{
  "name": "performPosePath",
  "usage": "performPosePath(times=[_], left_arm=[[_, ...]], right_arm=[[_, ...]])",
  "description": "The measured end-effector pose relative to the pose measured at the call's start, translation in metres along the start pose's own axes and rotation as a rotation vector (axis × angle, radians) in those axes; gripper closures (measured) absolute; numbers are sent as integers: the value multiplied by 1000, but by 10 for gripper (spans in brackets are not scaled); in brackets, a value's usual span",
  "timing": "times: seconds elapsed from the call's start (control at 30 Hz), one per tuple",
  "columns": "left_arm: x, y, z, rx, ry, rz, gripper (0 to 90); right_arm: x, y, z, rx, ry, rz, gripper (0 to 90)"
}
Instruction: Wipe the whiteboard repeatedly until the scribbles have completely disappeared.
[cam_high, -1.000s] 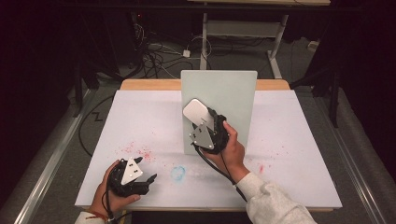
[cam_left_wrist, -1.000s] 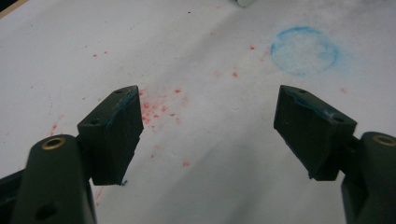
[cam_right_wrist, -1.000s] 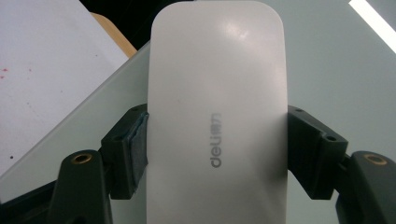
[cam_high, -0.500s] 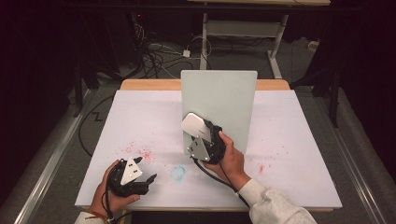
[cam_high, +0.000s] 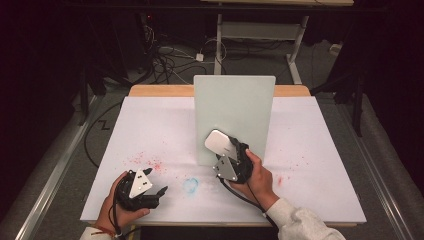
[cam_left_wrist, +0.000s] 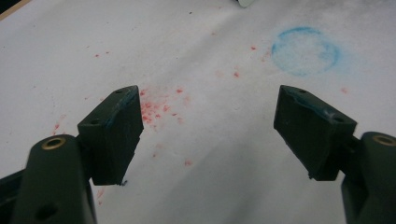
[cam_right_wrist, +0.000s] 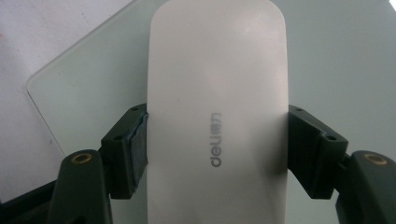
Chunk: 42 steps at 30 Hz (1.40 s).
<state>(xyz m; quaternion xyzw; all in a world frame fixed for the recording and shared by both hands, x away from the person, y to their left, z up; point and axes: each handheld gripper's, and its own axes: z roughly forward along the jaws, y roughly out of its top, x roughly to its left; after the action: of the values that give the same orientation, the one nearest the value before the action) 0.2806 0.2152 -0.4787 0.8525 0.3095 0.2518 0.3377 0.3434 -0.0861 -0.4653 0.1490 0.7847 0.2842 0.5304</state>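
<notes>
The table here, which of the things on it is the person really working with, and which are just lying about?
In use:
- white computer mouse, clamped in the right gripper
- pale green pad, right under the mouse

Just there:
- left gripper, open and holding nothing
- blue ring stain and red specks on the white table cover
- cables on the floor behind

We held our left gripper (cam_high: 159, 191) low at the near left, its jaws wide apart. Our right gripper (cam_high: 220, 145), raised near centre, had its jaws clamped.
</notes>
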Motion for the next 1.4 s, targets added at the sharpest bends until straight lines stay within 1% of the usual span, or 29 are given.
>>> performPosePath(times=[0.03,0.13,0.2,0.23,0.27,0.33,0.4,0.43,0.57,0.6,0.7,0.77,0.8,0.93,1.03,1.13,1.2,1.23,1.27,1.3,1.33,1.37,1.4], left_arm=[[0,0,0,0,0,0,230],[0,0,0,1,0,4,230],[0,0,-1,-2,1,3,230],[0,0,-1,-8,5,14,230],[1,0,-1,-9,6,14,230],[1,0,-1,-9,6,12,230],[1,0,-1,-8,7,14,230],[1,0,-1,-7,7,16,230],[1,0,-1,-9,8,10,230],[1,0,-1,-7,9,12,229],[0,1,-1,-10,10,11,230],[0,1,-1,-11,11,11,230],[0,1,-1,-10,11,12,230],[1,1,-1,-11,12,13,229],[1,1,-1,-12,12,14,229],[1,1,-1,-13,11,15,229],[1,1,-1,-15,12,14,229],[2,1,-1,-17,12,13,229],[2,1,-1,-17,11,12,229],[2,1,-1,-18,11,12,229],[3,1,-1,-19,11,10,229],[3,1,-1,-19,11,9,229],[3,1,0,-17,10,10,229]], right_arm=[[-1,-2,-1,3,-1,5,309],[-4,-8,-4,13,-5,-1,309],[-7,-16,-6,15,-13,-6,309],[-10,-21,-8,20,-18,-9,309],[-12,-24,-9,22,-19,-8,309],[-18,-34,-13,26,-37,3,309],[-26,-43,-17,31,-41,14,309],[-31,-48,-19,34,-53,23,309],[-43,-67,-26,38,-65,51,309],[-45,-71,-27,46,-58,52,309],[-48,-82,-31,60,-65,40,309],[-49,-86,-33,68,-64,46,309],[-49,-87,-33,71,-64,55,309],[-49,-87,-33,78,-60,64,309],[-50,-85,-33,73,-46,79,309],[-49,-82,-33,65,-42,83,309],[-48,-80,-33,60,-32,71,309],[-47,-78,-34,54,-27,84,309],[-47,-77,-34,53,-17,69,309],[-47,-76,-35,46,-10,67,309],[-45,-74,-36,33,-7,76,309],[-45,-73,-37,22,7,62,309],[-45,-71,-38,15,16,58,309]])
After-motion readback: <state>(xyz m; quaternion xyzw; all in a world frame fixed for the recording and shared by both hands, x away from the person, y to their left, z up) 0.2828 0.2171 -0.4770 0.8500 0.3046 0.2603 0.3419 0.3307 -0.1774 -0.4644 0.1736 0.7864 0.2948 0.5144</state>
